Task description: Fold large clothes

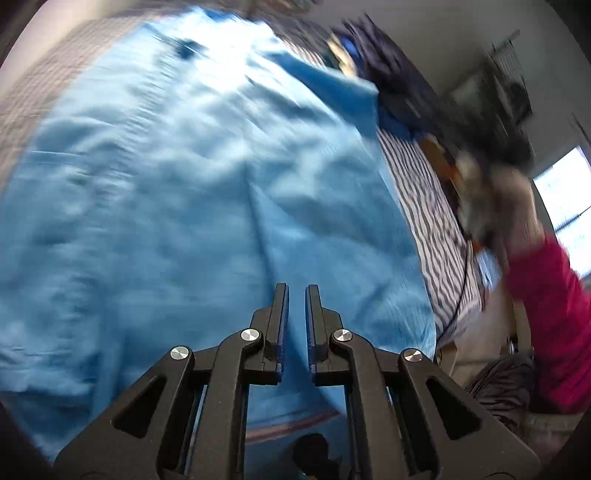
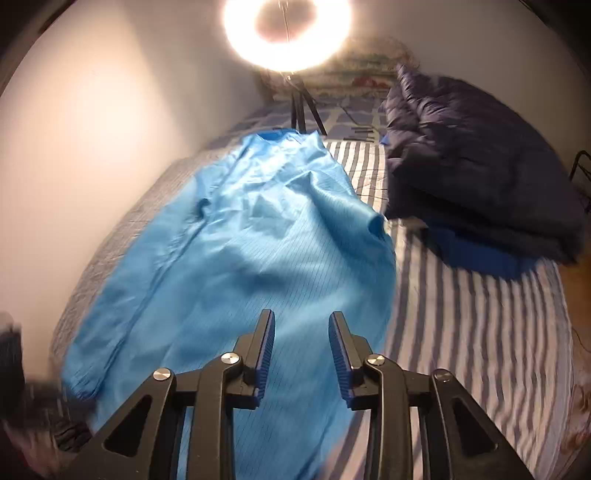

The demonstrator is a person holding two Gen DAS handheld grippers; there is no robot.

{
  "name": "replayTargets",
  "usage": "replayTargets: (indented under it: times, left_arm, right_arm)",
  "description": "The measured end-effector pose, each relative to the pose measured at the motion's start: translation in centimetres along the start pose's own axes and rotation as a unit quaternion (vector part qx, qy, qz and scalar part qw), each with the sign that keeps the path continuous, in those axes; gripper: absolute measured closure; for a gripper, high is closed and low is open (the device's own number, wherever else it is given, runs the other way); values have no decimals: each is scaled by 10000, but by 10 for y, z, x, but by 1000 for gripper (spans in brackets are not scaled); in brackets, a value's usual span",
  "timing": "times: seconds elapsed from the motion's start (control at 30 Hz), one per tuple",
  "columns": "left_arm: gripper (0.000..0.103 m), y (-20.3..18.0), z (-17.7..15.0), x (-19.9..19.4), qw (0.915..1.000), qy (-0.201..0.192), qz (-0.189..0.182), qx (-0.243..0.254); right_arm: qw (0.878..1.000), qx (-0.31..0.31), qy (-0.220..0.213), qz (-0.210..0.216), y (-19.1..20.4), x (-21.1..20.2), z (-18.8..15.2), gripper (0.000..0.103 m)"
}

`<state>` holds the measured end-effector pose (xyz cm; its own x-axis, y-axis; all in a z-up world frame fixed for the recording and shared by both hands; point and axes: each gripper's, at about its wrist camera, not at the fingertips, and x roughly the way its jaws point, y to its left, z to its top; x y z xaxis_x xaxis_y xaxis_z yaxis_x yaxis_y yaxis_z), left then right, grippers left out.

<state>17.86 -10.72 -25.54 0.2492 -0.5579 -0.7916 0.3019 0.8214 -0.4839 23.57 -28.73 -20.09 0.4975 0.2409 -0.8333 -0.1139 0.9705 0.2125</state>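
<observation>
Blue garment (image 2: 236, 236) edge (wrinkled) — bare striped sheet (image 2: 472, 332) beside.

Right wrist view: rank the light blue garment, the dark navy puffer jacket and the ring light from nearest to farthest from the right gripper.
1. Light blue garment: spread on the striped bedsheet, directly under the right gripper.
2. Dark navy puffer jacket: heaped farther up the bed, to the right.
3. Ring light: glowing on its tripod at the bed's far end, top centre.

Left gripper (image 1: 296, 291) tilted downward with jaws nearly closed and empty; right gripper (image 2: 301, 319) likewise angled down, jaws parted, holding nothing.
</observation>
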Motion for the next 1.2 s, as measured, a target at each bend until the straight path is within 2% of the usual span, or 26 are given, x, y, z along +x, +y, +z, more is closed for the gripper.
replayTargets:
  times: [0.17, 0.27, 0.33, 0.4, 0.43, 0.5, 0.57, 0.6, 0.67, 0.73, 0.77, 0.83, 0.93, 1.03, 1.1, 1.17, 1.2]
  left_arm:
    - [98, -12, -13, 54, 9971, 589, 125, 474]
    - [98, -8, -12, 58, 9971, 564, 37, 514]
    - [98, -5, -11, 59, 9971, 581, -16, 500]
    - [98, -2, -11, 61, 9973, 552, -60, 488]
    - [98, -2, -12, 61, 9972, 536, -63, 514]
    - [98, -2, -13, 60, 9969, 535, -47, 570]
    - [98, -1, -13, 60, 9968, 537, -50, 587]
    - [98, -1, -15, 56, 9967, 528, -55, 612]
    - [98, 0, -17, 56, 9966, 513, -62, 646]
    - [98, -2, -18, 56, 9967, 508, -58, 626]
    - [98, -2, -19, 56, 9968, 502, -51, 626]
    - [98, -3, -19, 56, 9969, 494, -42, 607]
    - [98, -7, -23, 56, 9967, 452, -10, 672]
    - [98, -8, -24, 56, 9967, 439, -14, 676]
    - [98, -9, -24, 56, 9969, 438, -22, 656]
    - [98, -10, -24, 57, 9968, 443, -18, 661]
    - [98, -10, -24, 57, 9968, 446, -15, 663]
  right_arm:
    - [10000, 0, 17, -41, -6, 56, 44, 72]
    - [9997, -80, 130, -171, -9, 86, 60, 72]
    - [9965, -81, 260, -787, -19, 111, 71, 71]
    - [9878, 108, 542, -1455, -35, 134, 76, 70]
    - [9846, 233, 645, -1607, -43, 142, 78, 70]
    - [9834, 355, 715, -1627, -51, 147, 79, 70]
    - [9862, 427, 782, -1393, -50, 146, 80, 66]
    - [9899, 364, 722, -1163, -46, 141, 81, 66]
    - [9930, 201, 574, -1011, -38, 133, 84, 64]
    - [9975, 119, 345, -612, -28, 121, 91, 63]
    - [9977, 68, 306, -603, -26, 120, 95, 63]
    - [9952, -63, 306, -923, -15, 128, 108, 63]
    - [9936, 36, 489, -1019, -12, 154, 124, 62]
    - [9831, 164, 849, -1614, -24, 203, 140, 62]
    - [9769, 314, 894, -1917, -38, 214, 142, 62]
    - [9728, 561, 861, -2077, -50, 220, 148, 49]
    - [9725, 593, 857, -2083, -51, 219, 151, 49]
